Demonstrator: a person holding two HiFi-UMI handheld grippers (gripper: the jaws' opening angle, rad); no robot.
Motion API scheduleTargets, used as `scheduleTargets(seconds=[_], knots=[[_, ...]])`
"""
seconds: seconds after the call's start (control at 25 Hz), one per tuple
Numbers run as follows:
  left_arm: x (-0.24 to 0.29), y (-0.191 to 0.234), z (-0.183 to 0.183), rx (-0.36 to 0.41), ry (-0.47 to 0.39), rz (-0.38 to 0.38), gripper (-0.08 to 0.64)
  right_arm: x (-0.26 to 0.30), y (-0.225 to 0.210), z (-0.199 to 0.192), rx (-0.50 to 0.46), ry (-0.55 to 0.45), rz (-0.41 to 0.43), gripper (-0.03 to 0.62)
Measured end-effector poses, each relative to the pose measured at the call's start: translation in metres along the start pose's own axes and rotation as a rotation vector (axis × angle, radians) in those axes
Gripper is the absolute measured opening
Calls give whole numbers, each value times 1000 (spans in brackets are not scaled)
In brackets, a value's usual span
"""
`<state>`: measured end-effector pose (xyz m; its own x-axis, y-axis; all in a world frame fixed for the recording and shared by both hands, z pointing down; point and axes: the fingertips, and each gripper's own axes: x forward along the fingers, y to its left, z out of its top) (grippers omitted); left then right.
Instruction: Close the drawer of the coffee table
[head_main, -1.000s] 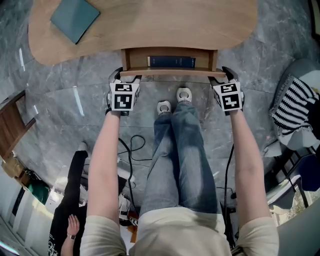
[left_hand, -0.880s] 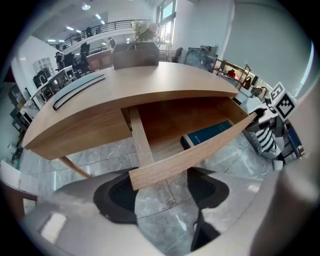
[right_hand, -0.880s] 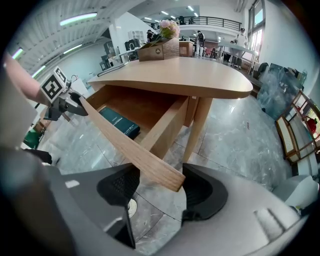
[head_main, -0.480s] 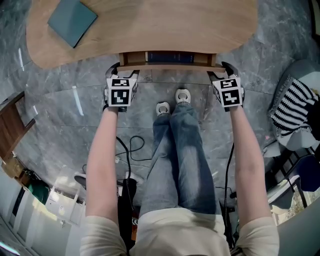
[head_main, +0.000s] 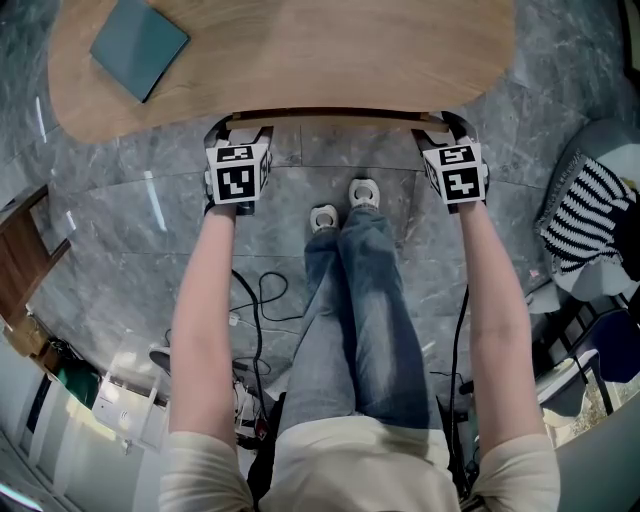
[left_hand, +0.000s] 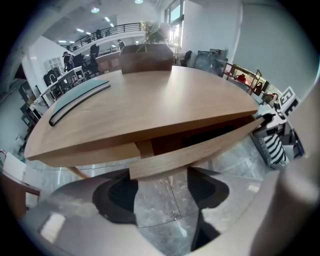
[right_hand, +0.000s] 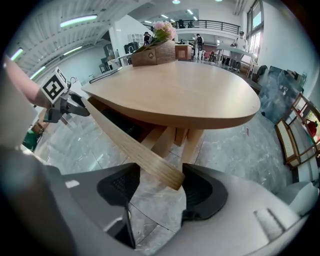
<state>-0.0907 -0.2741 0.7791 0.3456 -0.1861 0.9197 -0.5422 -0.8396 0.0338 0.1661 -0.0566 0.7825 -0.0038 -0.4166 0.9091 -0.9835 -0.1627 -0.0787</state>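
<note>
The drawer (head_main: 330, 119) sat almost fully in, only a thin strip of its wooden front showing under the near edge of the oval counter (head_main: 330, 50). The left hand-held gripper (head_main: 236, 130) and right hand-held gripper (head_main: 447, 126) stood at the front's two ends, jaws apart with the board's end between them, unclamped. A teal book (head_main: 139, 45) lay on the counter's far left.

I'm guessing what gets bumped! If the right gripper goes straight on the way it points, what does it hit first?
Most likely the drawer front: its end sits between the open jaws of the right gripper. Whether they touch is hard to tell.
</note>
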Motion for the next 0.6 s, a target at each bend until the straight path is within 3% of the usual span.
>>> scheduleTargets(seconds=[0.24,0.6], knots=[[3,4,10,-82,-18,40,304,3,-7,12,2,-6,-1,264],[11,11,26,-90,-20,57,304,10,-16,26,1,-12,-12,264]])
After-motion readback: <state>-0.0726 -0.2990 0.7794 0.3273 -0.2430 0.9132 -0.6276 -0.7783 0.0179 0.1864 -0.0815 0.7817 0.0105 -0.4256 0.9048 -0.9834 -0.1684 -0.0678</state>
